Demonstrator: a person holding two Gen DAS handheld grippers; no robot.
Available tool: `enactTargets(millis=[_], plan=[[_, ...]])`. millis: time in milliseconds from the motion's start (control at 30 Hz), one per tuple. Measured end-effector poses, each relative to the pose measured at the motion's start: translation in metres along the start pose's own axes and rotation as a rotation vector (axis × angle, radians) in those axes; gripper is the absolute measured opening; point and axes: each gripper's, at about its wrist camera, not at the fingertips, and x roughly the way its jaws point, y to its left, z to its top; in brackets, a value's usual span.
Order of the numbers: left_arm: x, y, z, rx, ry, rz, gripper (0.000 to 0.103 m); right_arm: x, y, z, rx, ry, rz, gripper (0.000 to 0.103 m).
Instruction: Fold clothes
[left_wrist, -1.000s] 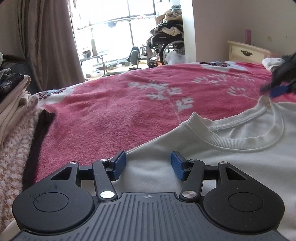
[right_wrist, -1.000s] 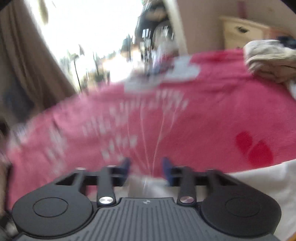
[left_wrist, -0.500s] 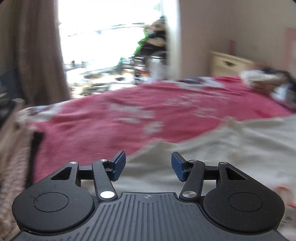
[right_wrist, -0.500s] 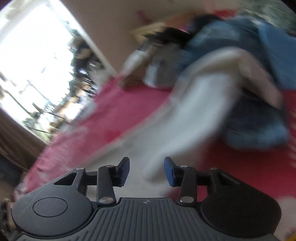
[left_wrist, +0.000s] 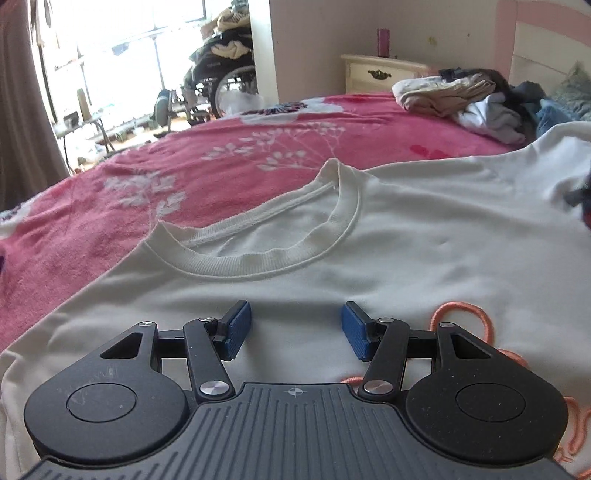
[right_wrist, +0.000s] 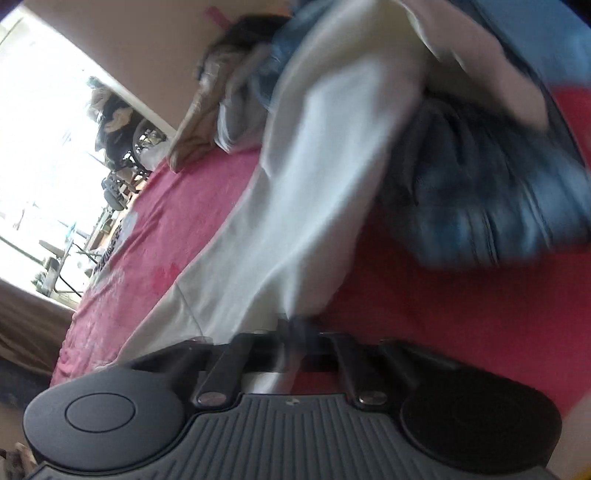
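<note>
The white sweatshirt (left_wrist: 388, 251) is lying face-up on the pink floral blanket (left_wrist: 207, 162), its ribbed collar now sitting centred ahead of the left gripper (left_wrist: 291, 328) — a second ago the collar was off to the right. That gripper is hovering over the chest, its blue pads (left_wrist: 236, 328) standing apart just as before, nothing between them. The right gripper (right_wrist: 295, 332) is rolling its view hard over — earlier it was facing open blanket with its fingers apart; now they are drawn together on the sweatshirt's sleeve (right_wrist: 314, 192), which is stretching away toward a blurred denim garment (right_wrist: 487, 206). A pile of unfolded clothes (left_wrist: 461, 99) is lying near the bedside cabinet (left_wrist: 376, 72).
</note>
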Motion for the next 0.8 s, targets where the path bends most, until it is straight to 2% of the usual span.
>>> enactTargets(millis=[33, 267, 333, 433, 467, 500, 533, 567, 667, 733, 800], plan=[[0.001, -0.001, 0.001, 0.005, -0.004, 0.005, 0.055, -0.002, 0.000, 0.003, -0.013, -0.031, -0.008, 0.005], [0.008, -0.004, 0.005, 0.044, -0.027, 0.024, 0.056, 0.018, -0.010, 0.005, -0.033, -0.012, -0.060, 0.003], [0.007, -0.002, 0.005, 0.051, -0.029, 0.018, 0.056, 0.013, -0.007, 0.005, -0.036, 0.003, -0.072, 0.009], [0.002, 0.001, 0.004, 0.064, -0.054, 0.034, 0.056, -0.010, 0.003, 0.003, -0.068, 0.001, -0.152, 0.033], [0.001, 0.002, 0.003, 0.065, -0.067, 0.043, 0.056, -0.025, 0.010, -0.002, -0.112, -0.035, -0.208, 0.039], [0.002, 0.004, 0.001, 0.057, -0.073, 0.050, 0.056, -0.040, 0.017, -0.008, -0.157, -0.072, -0.259, 0.037], [0.004, 0.006, 0.000, 0.047, -0.077, 0.057, 0.056, -0.053, 0.024, -0.015, -0.206, -0.125, -0.263, 0.036], [0.005, 0.007, -0.002, 0.037, -0.082, 0.064, 0.056, -0.062, 0.033, -0.025, -0.258, -0.173, -0.234, 0.033], [0.011, 0.010, -0.003, 0.007, -0.075, 0.055, 0.056, -0.052, 0.079, -0.051, -0.448, -0.116, -0.106, 0.029], [0.012, 0.011, -0.003, 0.000, -0.077, 0.053, 0.057, -0.027, 0.109, -0.066, -0.548, -0.032, -0.017, 0.029], [0.013, 0.012, -0.004, -0.010, -0.078, 0.049, 0.059, 0.016, 0.135, -0.077, -0.630, 0.053, -0.002, 0.028]])
